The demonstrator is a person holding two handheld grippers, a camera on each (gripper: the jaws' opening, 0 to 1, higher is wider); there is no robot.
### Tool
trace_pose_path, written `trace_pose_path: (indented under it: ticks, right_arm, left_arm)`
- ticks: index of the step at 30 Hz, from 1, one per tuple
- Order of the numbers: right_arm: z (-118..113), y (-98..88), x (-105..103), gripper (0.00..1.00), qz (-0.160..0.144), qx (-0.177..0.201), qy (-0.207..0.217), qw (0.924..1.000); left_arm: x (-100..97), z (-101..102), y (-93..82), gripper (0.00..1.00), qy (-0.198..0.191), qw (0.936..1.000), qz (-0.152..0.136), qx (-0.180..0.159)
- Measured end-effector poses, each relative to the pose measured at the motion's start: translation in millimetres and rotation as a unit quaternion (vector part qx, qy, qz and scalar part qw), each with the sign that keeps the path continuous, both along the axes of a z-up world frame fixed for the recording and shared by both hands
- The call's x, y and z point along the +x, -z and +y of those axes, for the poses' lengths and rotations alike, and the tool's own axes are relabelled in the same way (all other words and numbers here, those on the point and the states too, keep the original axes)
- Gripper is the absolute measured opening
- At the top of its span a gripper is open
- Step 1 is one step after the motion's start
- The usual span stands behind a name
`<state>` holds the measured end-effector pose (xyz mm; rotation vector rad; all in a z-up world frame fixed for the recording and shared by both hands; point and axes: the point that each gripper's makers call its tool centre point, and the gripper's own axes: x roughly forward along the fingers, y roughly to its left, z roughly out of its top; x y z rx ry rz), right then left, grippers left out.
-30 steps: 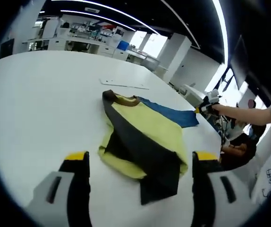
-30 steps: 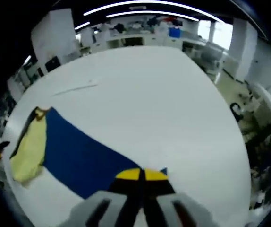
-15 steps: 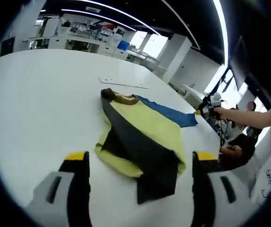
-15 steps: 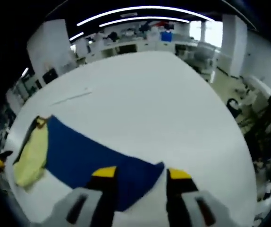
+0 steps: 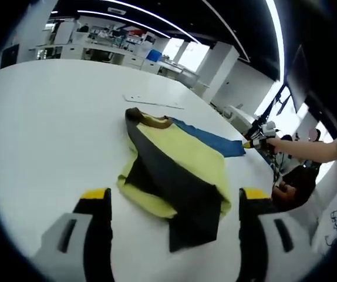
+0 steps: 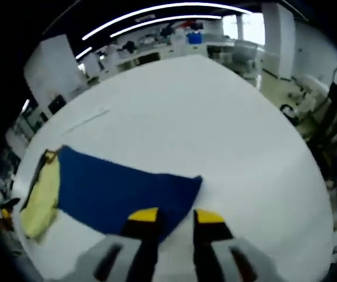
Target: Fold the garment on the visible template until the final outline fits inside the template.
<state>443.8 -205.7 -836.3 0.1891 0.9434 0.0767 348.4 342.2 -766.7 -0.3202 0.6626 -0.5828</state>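
White table (image 5: 51,117): yellow-black-blue garment (image 5: 177,170) lying spread, thin flat strip (image 5: 154,104) beyond it

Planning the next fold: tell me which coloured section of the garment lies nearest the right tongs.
The blue section: its corner lies just ahead of the right tongs, while the yellow section sits at the garment's far end.

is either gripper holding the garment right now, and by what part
Nothing is held. The right gripper is open, its jaws apart at the edge of the blue sleeve, which lies flat on the table. The left gripper is open above the garment.
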Motion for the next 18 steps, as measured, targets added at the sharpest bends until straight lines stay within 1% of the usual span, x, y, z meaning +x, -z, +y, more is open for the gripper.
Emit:
trace_pose_path:
  ticks: [3,5,6,10,12,16,18]
  right_arm:
    - [1.5,-0.8,-0.6,0.04,-0.005,0.005,0.007,1.0000]
    - [4.1,0.4,0.2,0.01,-0.005,0.017,0.015,0.9997]
    - [3.7,0.7,0.0,0.00,-0.005,0.016,0.017,0.9997]
    - [6.4,-3.3,-0.6,0.00,-0.010,0.017,0.018,0.9996]
    - [8.4,-9.1,-2.3,0.00,-0.013,0.016,0.019,0.9996]
    - [11.9,-14.4,1.7,0.00,-0.023,0.024,0.018,0.9993]
    - [15.3,-20.3,4.0,0.00,-0.026,0.024,0.016,0.9992]
  left_arm:
    - [-0.5,1.5,0.7,0.87,-0.002,1.0000,0.001,-0.001]
    - [-0.9,2.8,0.9,0.86,-0.004,1.0000,0.001,0.000]
    - [-1.0,3.2,1.0,0.86,-0.004,1.0000,0.001,0.000]
    - [-1.4,3.6,0.6,0.86,-0.006,1.0000,0.001,-0.001]
    - [-1.4,3.2,0.0,0.86,-0.007,1.0000,0.000,-0.002]
    - [-1.8,1.0,-1.7,0.86,-0.008,1.0000,-0.001,-0.004]
    - [-2.1,-0.3,-2.2,0.86,-0.006,1.0000,-0.003,-0.006]
